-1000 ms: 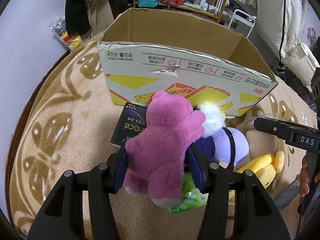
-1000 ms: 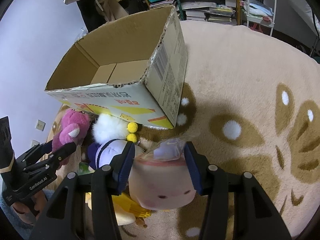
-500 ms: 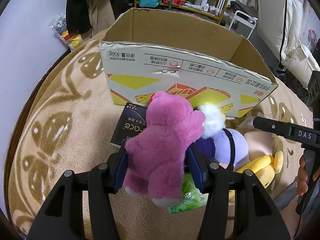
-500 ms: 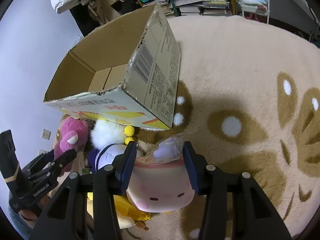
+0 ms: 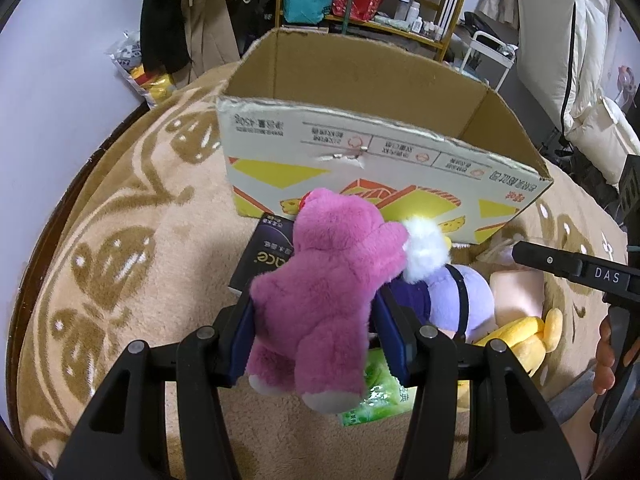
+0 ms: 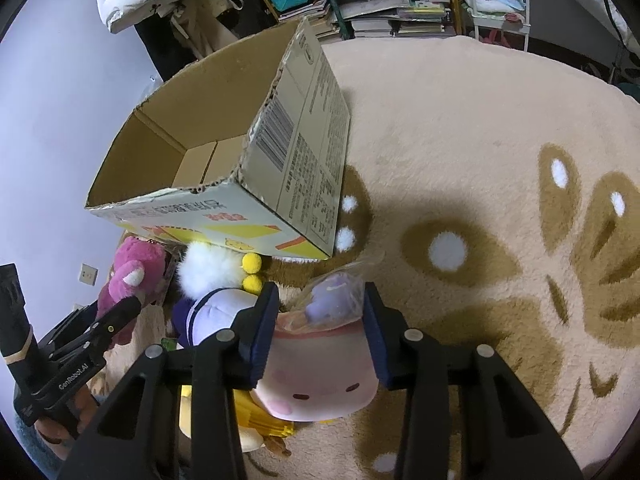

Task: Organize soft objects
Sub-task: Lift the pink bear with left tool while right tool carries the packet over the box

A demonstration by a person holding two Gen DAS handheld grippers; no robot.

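Beige carpet (image 6: pixel 460 128) with brown leaf patterns covered the floor, and an open cardboard box (image 5: pixel 360 160) stood on it. The left gripper (image 5: pixel 316 316) was clenched on a pink plush bear (image 5: pixel 320 300), held upright with its head toward the box and its long axis vertical. The right gripper (image 6: pixel 320 320) had its jaws closing on a pale pink plush (image 6: pixel 320 384), whose face pointed toward the camera. A purple plush (image 5: pixel 460 296) and a yellow plush (image 5: pixel 520 336) lay beside them.

Black tongs (image 5: pixel 316 334), blue pads (image 5: pixel 390 336)
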